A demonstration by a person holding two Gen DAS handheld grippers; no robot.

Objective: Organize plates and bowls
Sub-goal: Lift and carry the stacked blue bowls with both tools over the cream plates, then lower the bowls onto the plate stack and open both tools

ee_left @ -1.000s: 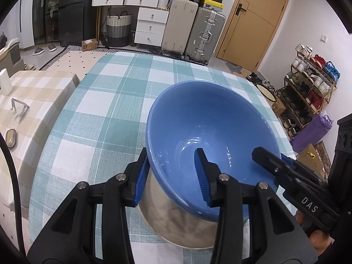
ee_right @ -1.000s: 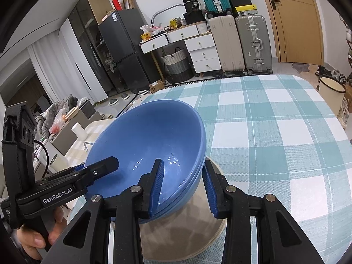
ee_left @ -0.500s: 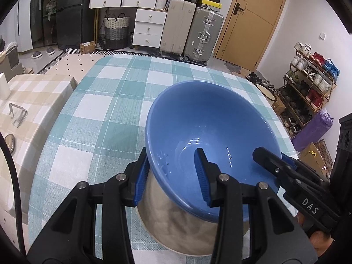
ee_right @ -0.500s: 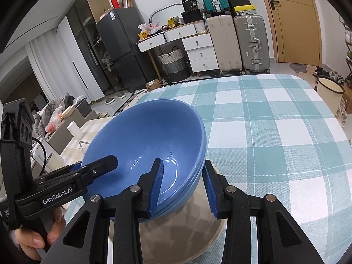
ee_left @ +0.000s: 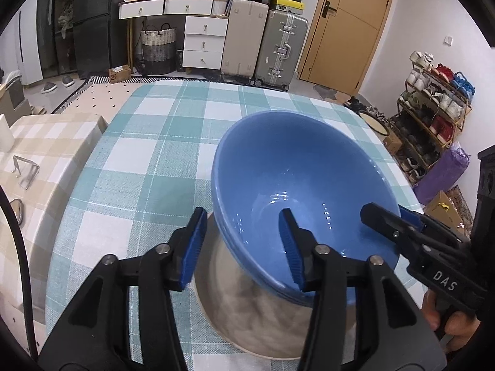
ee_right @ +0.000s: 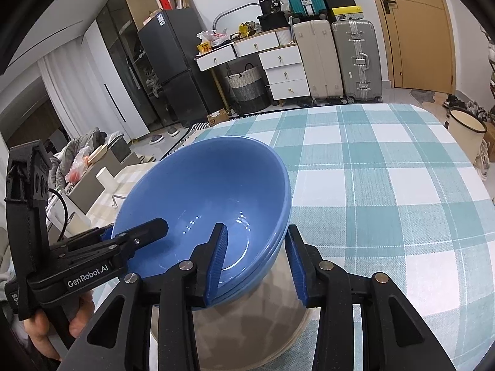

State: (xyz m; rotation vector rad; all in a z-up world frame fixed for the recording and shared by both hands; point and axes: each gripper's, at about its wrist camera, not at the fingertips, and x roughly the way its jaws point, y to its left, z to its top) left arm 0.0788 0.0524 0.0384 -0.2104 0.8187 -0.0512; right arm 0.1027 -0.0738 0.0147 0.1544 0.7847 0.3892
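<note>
Left wrist view: the left tool [ee_left: 244, 241] has its fingers spread apart, one blue pad outside the near rim of the blue bowl [ee_left: 297, 179] and the other inside it, neither visibly pressing on the wall. The bowl looks like two nested blue bowls, judging by the doubled rim line, and it tilts over a beige plate [ee_left: 247, 318] that lies beneath it on the checked desk [ee_left: 148, 160]. To the right of the bowl, the right tool [ee_left: 386, 216] reaches over the bowl's rim, one black finger inside and a blue pad just outside; whether it pinches the wall cannot be told here.

Right wrist view: the right tool [ee_right: 256, 256] straddles the near rim of the blue bowl [ee_right: 204, 182], its fingers apart, the left pad inside the bowl and the right pad outside with a gap to the wall. The beige plate [ee_right: 247, 327] shows directly below the bowl on the desk [ee_right: 386, 185]. Left of the bowl, the left tool [ee_right: 136, 232] straddles the opposite rim.
</note>
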